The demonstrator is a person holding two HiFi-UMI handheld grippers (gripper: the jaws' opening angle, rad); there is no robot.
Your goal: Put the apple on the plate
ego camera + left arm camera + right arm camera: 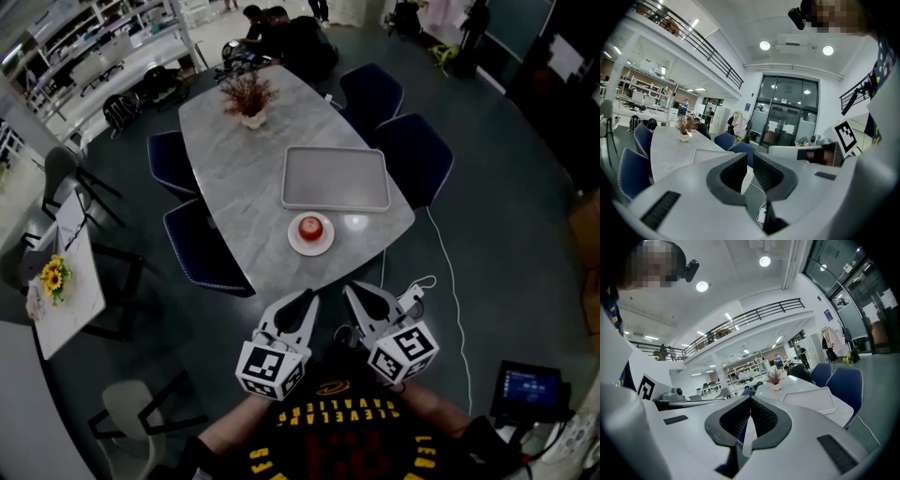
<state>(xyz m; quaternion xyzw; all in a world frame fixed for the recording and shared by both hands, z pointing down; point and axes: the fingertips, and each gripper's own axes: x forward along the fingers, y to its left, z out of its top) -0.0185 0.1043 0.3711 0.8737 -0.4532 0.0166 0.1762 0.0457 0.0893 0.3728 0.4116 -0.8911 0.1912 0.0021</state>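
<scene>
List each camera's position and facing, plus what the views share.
Head view: on the person's head, steeply down at the table, tray and apple on its plate; left gripper, right gripper and shirt show.
Left gripper view: on the left gripper, along its parted, empty jaws toward the plant; right gripper's marker cube at right.
Right gripper view: along its closed jaws; left gripper's marker cube at left.
Shared: table, tray, plant.

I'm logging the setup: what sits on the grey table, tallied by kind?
Apple: 1
Plate: 1
Tray: 1
Potted plant: 1
Total: 4
</scene>
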